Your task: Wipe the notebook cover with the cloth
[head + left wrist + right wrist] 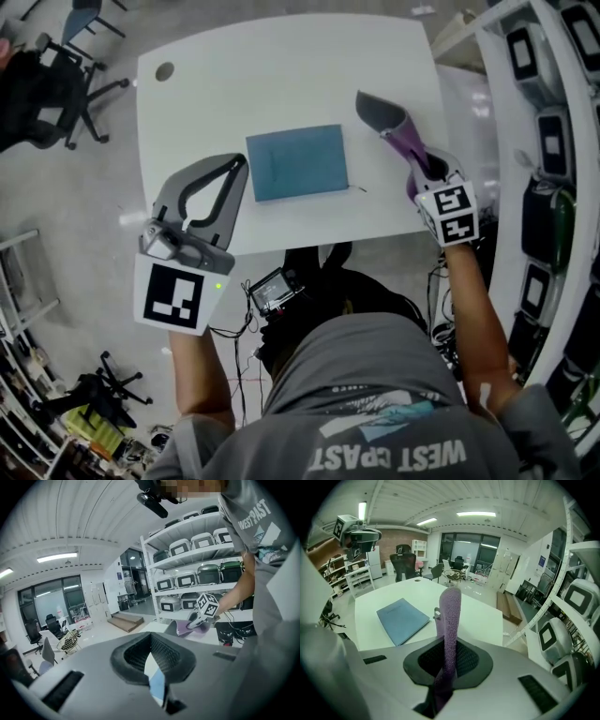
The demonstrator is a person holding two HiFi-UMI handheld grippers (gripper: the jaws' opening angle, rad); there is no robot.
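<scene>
Wiping isn't under way, I judge: my right gripper [371, 105] pinches the cloth [409, 150] above the table's [281, 66] right edge, clear of the notebook [297, 161] by the front edge; left gripper [236, 165] pressed together, empty.

Left gripper [151, 641] view: your gripper's body hides nearly all of notebook [158, 684]; only blue sliver shows through jaw slit. Right gripper [450, 644] view: cloth [451, 606] lower end lost inside jaw throat. Head view: your torso covers table [281, 66] near edge; notebook cover print too small to read; shelf bins [553, 141] cut off at right edge.
</scene>
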